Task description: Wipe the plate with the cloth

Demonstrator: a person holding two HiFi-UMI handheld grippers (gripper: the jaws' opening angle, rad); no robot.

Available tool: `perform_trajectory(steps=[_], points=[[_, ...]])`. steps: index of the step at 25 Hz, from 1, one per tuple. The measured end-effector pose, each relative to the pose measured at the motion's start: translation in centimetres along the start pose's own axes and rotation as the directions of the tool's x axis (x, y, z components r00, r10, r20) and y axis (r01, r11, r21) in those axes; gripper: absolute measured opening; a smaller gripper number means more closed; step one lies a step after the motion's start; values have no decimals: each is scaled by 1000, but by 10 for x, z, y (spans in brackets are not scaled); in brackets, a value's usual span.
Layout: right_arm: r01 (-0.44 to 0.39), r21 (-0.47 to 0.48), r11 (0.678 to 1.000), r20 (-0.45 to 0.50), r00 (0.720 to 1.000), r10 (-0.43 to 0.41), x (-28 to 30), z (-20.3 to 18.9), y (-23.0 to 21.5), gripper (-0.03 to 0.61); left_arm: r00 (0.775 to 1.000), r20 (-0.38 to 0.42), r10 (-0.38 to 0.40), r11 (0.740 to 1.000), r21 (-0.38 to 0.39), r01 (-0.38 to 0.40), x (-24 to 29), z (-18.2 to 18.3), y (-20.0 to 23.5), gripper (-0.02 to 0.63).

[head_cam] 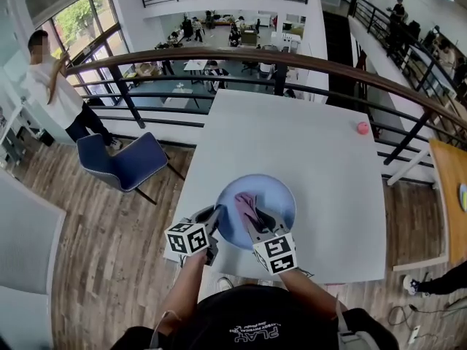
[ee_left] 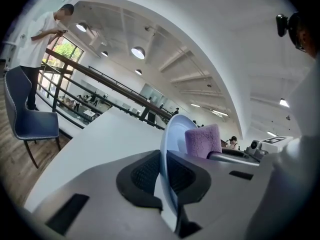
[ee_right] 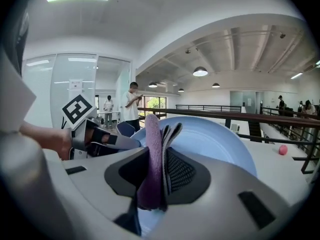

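Plate (head_cam: 271,194), pale blue and round, sits over the 6 o'clock end of the white desk (head_cam: 292,137), close to its near edge. The left gripper (head_cam: 214,217) is clamped on the plate's rim at about 8 o'clock, its jaws nearly together with only that thin edge between the pads. The right gripper (head_cam: 255,221) is closed on a folded purple cloth (head_cam: 246,204), which lies on the plate's face.

Being round, the plate has no long axis. In the left gripper view it (ee_left: 175,131) shows edge-on with its face turned toward the cloth (ee_left: 203,140), so it looks tilted up rather than flat. I cannot tell whether its far rim rests on the desk. The cloth's long axis runs along the right gripper's jaws, from the plate's 6 o'clock toward 11 o'clock.

The main risk, I judge, is the narrow hold on the rim. A firm wipe would lever the plate about that one point, so it could twist or slip free, and the desk edge is near. The cloth could also work loose, leaving bare gripper pads to scrape the plate.
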State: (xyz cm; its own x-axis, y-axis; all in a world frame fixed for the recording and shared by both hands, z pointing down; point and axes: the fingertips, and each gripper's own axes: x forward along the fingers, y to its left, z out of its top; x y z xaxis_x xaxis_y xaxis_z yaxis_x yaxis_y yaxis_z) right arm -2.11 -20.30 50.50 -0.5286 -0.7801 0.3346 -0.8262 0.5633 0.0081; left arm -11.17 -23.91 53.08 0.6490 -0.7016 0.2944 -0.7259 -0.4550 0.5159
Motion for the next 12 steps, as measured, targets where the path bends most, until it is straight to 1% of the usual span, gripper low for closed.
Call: perform_trajectory(steps=[5,7,12], points=[[-57,-1,998,-31,998,57,10,-6,23,104,1000,10,4,1000,3,-4,-5,3,-1,28],[-71,-2,998,-51,996,70,13,-11,28,104,1000,10,5,1000,8,-5,-6,3,-3,29],[-86,-17,996,-62,994,85,15,-15,32,104,1000,8,-2,1000,15,1,-7,2,-10,32]])
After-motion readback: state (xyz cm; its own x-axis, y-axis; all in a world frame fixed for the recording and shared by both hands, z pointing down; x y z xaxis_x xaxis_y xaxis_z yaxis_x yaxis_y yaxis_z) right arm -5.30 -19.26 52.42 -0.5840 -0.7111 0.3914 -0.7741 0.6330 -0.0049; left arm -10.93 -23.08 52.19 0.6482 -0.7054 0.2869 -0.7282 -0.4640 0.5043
